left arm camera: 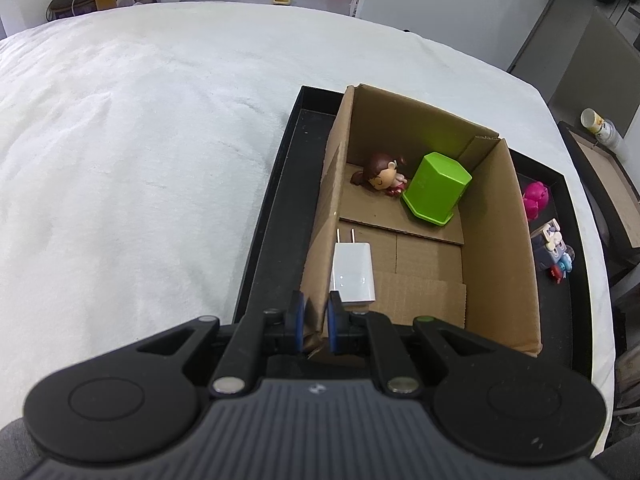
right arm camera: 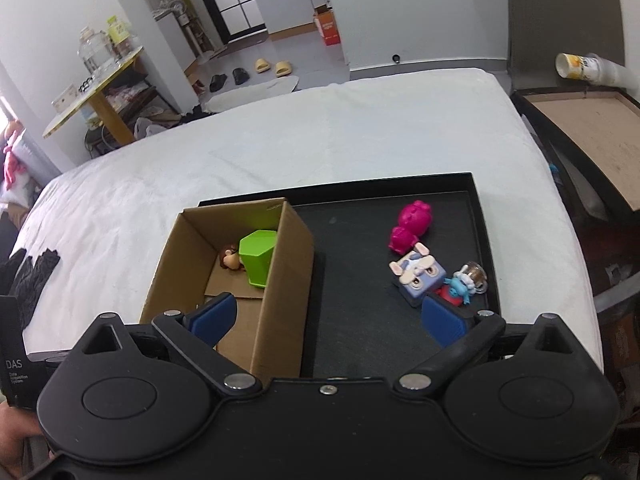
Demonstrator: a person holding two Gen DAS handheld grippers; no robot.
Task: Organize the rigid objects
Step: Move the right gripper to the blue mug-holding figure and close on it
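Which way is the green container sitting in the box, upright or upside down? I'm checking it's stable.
Upside down, apparently: the green container rests on its wider flanged rim on the cardboard box floor, closed narrower end up.

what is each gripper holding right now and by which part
The left gripper is shut on the near wall of the cardboard box, at its top edge. The right gripper is open and holds nothing.

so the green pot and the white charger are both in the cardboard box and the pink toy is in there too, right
Not quite. The green pot and the white charger are in the cardboard box, but the pink toy lies outside it, on the black tray to the box's right. The right wrist view shows this plainly.
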